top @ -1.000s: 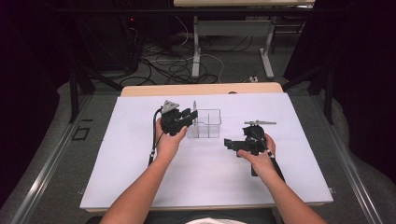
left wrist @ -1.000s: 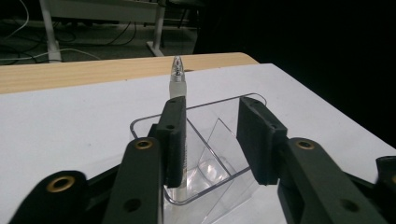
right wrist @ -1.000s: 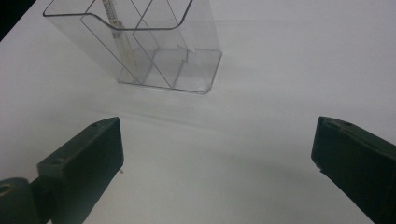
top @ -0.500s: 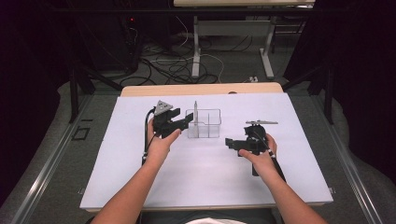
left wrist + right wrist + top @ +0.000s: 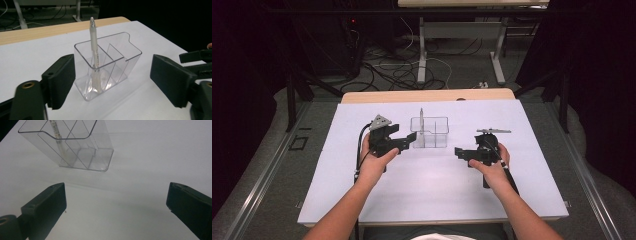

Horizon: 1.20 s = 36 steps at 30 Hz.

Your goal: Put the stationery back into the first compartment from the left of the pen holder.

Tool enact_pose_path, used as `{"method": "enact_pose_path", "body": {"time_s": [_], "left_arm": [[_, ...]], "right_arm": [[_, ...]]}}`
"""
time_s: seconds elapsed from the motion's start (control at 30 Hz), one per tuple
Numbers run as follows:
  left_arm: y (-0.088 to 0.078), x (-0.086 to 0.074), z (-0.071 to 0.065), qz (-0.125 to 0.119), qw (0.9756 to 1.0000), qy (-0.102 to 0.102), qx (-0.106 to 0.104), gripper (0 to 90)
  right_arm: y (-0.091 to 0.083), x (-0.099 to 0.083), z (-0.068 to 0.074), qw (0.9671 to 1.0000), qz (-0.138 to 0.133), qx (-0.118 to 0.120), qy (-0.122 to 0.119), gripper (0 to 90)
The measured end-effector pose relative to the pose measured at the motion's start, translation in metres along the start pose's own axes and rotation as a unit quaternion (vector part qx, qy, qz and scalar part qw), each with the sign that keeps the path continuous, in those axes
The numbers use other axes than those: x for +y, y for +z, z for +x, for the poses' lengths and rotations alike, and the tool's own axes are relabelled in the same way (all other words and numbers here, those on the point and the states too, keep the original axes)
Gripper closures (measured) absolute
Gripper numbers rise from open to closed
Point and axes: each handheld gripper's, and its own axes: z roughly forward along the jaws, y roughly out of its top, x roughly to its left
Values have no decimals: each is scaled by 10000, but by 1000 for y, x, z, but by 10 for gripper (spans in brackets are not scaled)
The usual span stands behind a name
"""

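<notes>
A clear plastic holder [image 5: 435,133] with inner dividers stands on the white sheet near the table's middle. A pale pen [image 5: 421,122] stands upright in its left compartment. My left gripper [image 5: 406,142] is open just left of the holder, apart from it. In the left gripper view the holder [image 5: 122,61] and pen [image 5: 93,42] stand between and beyond the wide jaws of the left gripper [image 5: 116,80]. My right gripper [image 5: 461,152] is open to the holder's right, nothing in it. In the right gripper view, its spread jaws [image 5: 116,202] point at the holder [image 5: 82,152] and pen [image 5: 58,135].
The white sheet [image 5: 432,195] covers most of the table, and a wooden strip [image 5: 427,95] shows at the far edge. Beyond the table are desk legs and loose cables [image 5: 412,70] on the floor. The right gripper's tip [image 5: 197,56] shows at the right edge of the left gripper view.
My left gripper has drawn back to the left and slightly toward the person, away from the holder. The right gripper has hardly moved.
</notes>
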Motion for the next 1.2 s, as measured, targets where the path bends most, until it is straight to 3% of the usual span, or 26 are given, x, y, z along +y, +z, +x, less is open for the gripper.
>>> {"method": "enact_pose_path", "body": {"time_s": [0.1,0.2,0.3,0.73,0.9,1.2], "left_arm": [[-7,-3,5,104,9998,124,78,135],[-13,-8,9,160,9998,10,131,58],[-18,-14,15,280,9993,103,246,10],[-30,-33,34,395,9975,84,580,3],[-30,-38,43,358,9970,-144,665,3],[-29,-46,57,380,9957,-354,769,3]], "right_arm": [[-1,1,0,10000,-16,3,15,23],[-2,2,-2,10000,-49,5,43,23],[-3,2,-4,10000,-59,-27,38,23],[-3,3,-8,9999,-67,-80,100,23],[-2,3,-10,9999,-57,-94,90,23],[1,2,-10,9999,-5,-118,95,23]]}}
